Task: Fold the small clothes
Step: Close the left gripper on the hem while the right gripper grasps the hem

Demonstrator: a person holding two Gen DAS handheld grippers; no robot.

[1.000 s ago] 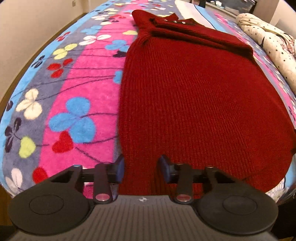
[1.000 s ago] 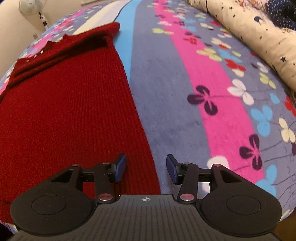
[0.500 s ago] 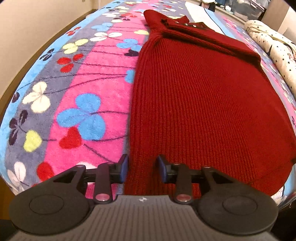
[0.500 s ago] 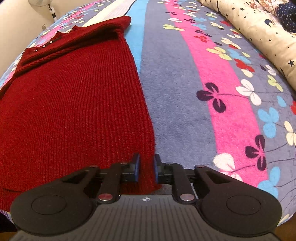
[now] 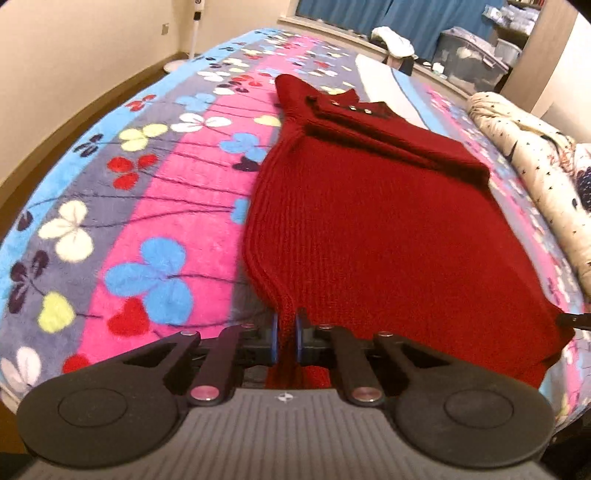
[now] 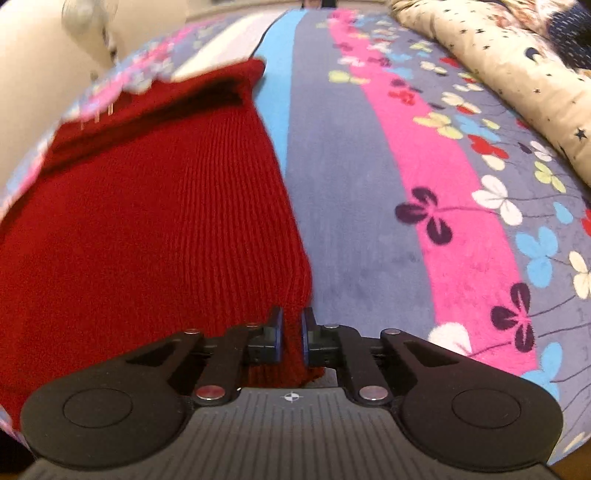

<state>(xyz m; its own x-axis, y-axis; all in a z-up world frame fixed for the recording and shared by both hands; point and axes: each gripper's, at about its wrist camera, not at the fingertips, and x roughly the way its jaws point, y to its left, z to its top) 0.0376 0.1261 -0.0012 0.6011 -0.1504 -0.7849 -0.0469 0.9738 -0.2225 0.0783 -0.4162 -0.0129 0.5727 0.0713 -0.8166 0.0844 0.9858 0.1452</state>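
Note:
A red knitted sweater [image 5: 388, 229] lies flat on the bed, its collar and folded sleeves at the far end. In the left wrist view my left gripper [image 5: 285, 332] is shut on the sweater's near left hem corner, a pinch of knit between the blue pads. In the right wrist view the same sweater [image 6: 147, 229] fills the left half. My right gripper [image 6: 291, 328] has its jaws closing on the near right hem corner, and the pads press on the fabric. A dark tip of the right gripper [image 5: 576, 320] shows at the sweater's right corner.
A striped fleece blanket [image 5: 166, 206] with clover flowers covers the bed. A cream star-print quilt [image 5: 535, 166] is bunched along the right side, also in the right wrist view [image 6: 498, 55]. A wall and a standing fan [image 5: 195, 22] are at the left, storage boxes [image 5: 469, 55] beyond the bed.
Both grippers went from open astride the hem corners to clamped on them. The hem edges are now gathered and slightly raised, and both views tilt up a little.

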